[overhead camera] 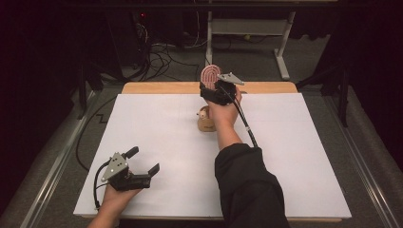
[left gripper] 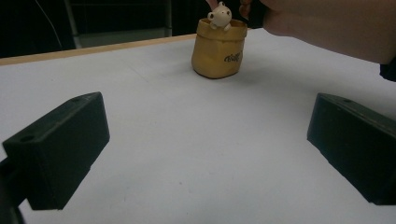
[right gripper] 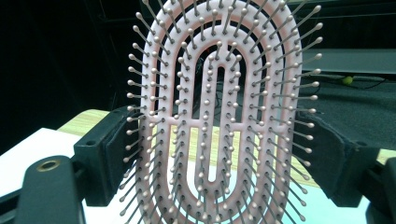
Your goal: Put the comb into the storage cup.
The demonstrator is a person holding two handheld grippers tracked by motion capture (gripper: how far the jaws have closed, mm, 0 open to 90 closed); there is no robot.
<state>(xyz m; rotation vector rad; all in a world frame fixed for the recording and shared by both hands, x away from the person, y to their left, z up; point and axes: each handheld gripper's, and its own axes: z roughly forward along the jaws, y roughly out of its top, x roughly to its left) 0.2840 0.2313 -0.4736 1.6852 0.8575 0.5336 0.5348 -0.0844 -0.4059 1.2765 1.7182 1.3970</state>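
Observation:
A pink vented hairbrush (overhead camera: 209, 74) (right gripper: 219, 116) with ball-tipped bristles stands upright in the air over the table's far edge. My right gripper (overhead camera: 210, 85) (right gripper: 222, 147) is shut on the brush head, one jaw against each side. A small tan pot (overhead camera: 205, 124) (left gripper: 218, 49) with a white bear figure (overhead camera: 203, 113) (left gripper: 219, 15) at its rim sits on the table just under that wrist. My left gripper (overhead camera: 144, 160) (left gripper: 205, 149) rests low at the front left, open, with nothing between its jaws, pointing toward the pot.
A white sheet (overhead camera: 285, 156) covers the wooden table (overhead camera: 161, 88). Beyond the far edge lie floor cables (overhead camera: 161, 57) and the white legs of another table (overhead camera: 283, 52). The right forearm (overhead camera: 237, 171) crosses the table's middle.

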